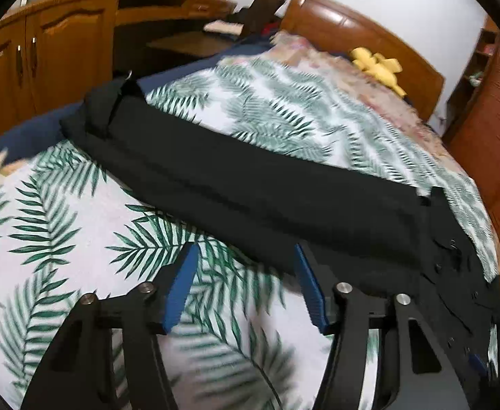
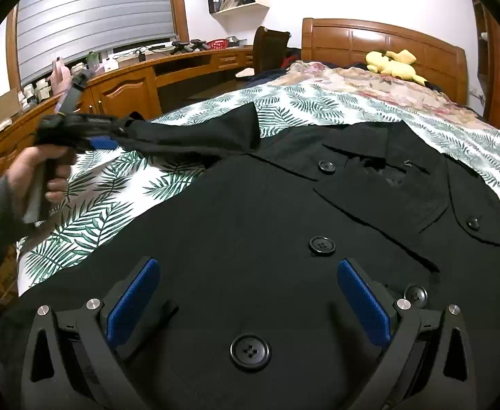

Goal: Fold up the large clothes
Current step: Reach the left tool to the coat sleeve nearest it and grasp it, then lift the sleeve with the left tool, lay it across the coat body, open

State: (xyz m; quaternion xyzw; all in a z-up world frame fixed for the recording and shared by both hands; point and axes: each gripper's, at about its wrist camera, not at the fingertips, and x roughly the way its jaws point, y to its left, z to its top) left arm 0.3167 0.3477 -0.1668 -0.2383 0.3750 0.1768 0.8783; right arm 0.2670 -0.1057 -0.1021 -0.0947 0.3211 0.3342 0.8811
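A black buttoned coat (image 2: 250, 205) lies front up on the palm-leaf bedspread (image 2: 113, 188). One sleeve (image 2: 198, 136) stretches out to the left. My right gripper (image 2: 246, 263) hovers open over the coat's front, a button just below its blue pads. In the left wrist view the sleeve (image 1: 250, 184) runs diagonally across the bedspread (image 1: 62, 222). My left gripper (image 1: 246, 256) stands partly open just in front of it, with only bedspread between the pads and the right finger at the sleeve's edge. From the right wrist view a hand (image 2: 41, 171) holds the left gripper (image 2: 115, 138) near the sleeve's end.
A wooden headboard (image 2: 380, 37) with a yellow plush toy (image 2: 393, 61) and a floral blanket closes the far end of the bed. A curved wooden desk with cabinets (image 2: 123, 92) runs along the left, with a chair (image 2: 270, 48) beside it.
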